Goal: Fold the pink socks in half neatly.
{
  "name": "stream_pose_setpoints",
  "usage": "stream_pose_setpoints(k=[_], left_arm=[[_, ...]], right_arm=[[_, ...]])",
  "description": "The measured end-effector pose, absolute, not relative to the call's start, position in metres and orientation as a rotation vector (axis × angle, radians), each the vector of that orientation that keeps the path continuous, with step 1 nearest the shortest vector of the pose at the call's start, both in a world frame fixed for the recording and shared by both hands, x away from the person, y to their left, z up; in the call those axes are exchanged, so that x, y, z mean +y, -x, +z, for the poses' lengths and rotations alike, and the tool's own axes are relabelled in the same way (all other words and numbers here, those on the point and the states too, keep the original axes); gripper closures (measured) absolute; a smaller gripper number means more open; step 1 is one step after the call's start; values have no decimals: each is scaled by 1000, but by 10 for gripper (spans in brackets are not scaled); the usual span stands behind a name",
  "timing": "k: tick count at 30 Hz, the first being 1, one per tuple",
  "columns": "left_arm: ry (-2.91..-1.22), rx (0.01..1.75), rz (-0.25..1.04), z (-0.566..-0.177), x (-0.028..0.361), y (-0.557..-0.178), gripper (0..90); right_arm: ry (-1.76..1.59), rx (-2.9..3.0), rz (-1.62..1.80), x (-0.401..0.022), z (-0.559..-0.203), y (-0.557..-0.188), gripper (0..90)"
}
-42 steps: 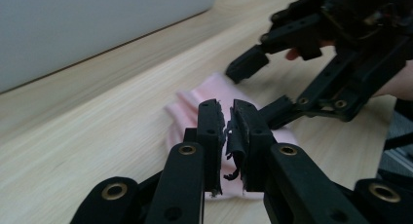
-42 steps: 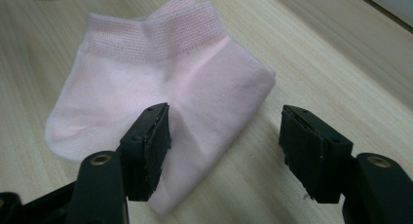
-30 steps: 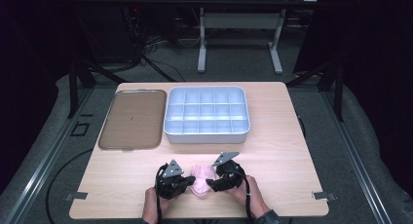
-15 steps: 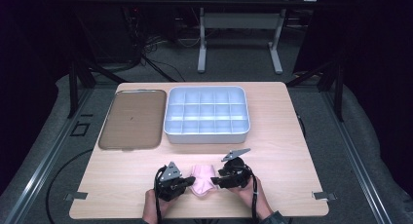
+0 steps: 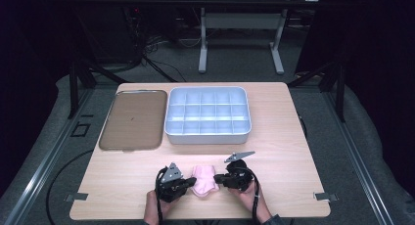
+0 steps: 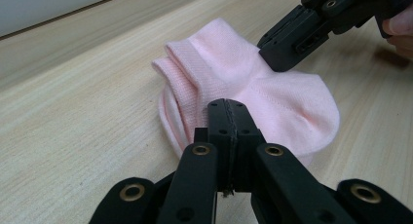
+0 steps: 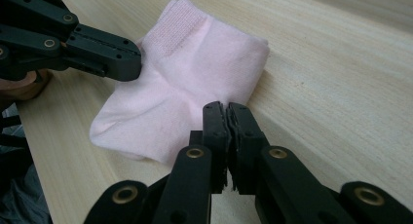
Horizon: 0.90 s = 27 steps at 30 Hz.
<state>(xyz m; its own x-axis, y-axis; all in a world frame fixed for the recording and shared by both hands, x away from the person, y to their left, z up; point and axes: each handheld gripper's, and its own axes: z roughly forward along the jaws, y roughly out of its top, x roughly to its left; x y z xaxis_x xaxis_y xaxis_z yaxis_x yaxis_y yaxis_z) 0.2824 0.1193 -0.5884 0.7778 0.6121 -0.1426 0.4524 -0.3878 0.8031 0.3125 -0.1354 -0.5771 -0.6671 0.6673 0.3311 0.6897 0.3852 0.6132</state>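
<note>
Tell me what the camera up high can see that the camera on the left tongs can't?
The high view takes in the whole table, with a brown tray and a pale blue box of compartments at its far side, plus both hands. The left gripper view shows close detail instead: the ribbed cuff and seams of the pink sock, and its own left tongs shut on the sock's edge. Both show the sock and the right tongs pinching its other side.

Two black hand-held grippers

The left gripper (image 5: 192,183) and right gripper (image 5: 219,179) have black linked jaws with brass-coloured rivets, small screws, grey three-cornered top plates and trailing black cables.
</note>
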Motion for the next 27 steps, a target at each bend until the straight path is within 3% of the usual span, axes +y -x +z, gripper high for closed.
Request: stream_pose_setpoints(k=[27], left_arm=[[-2056, 819, 215, -589, 106, -284, 898]], right_arm=[[1187, -2589, -1386, -126, -545, -301, 900]])
